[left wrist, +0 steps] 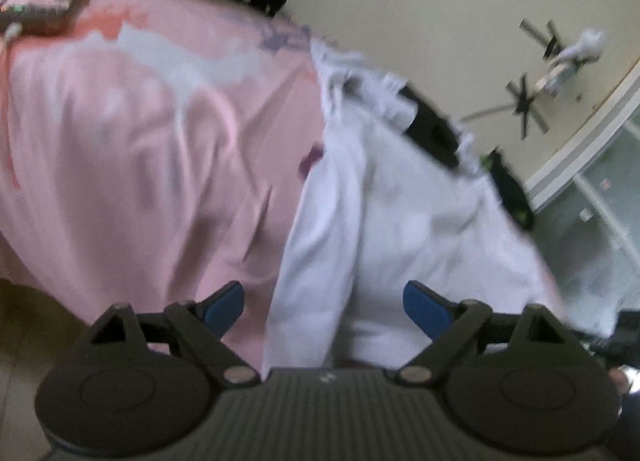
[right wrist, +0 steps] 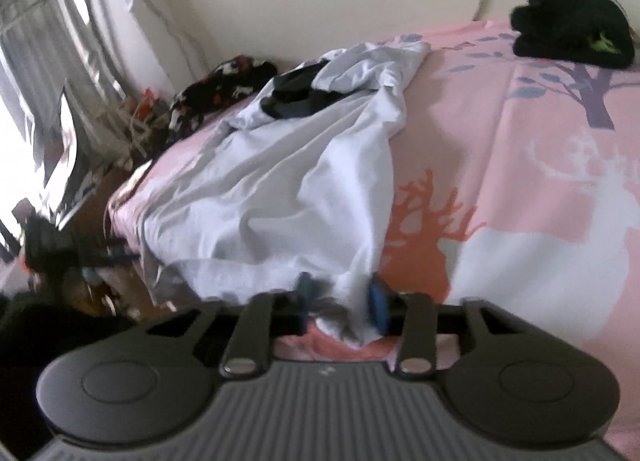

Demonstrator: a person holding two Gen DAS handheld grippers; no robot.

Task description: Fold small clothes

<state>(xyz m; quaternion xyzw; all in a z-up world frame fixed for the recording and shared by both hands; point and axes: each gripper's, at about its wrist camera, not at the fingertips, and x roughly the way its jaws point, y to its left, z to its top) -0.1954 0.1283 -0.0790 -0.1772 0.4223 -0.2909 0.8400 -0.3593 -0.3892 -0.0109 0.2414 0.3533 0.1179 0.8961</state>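
Bed with pink deer-and-tree print sheet (right wrist: 520, 189). On it: crumpled white garment (right wrist: 288, 189) near the edge, dark item (right wrist: 296, 97) on its far end, black folded clothes (right wrist: 572, 33) farther back, black patterned fabric (right wrist: 224, 89) by the wall

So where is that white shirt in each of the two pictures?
Left wrist view: the white shirt fills the centre-right, hanging down between the open fingers of the left gripper.
Right wrist view: the shirt lies centre-left, its near edge bunched in the right gripper.
Shared landmark: the pink bedsheet under the shirt, with its white deer print.
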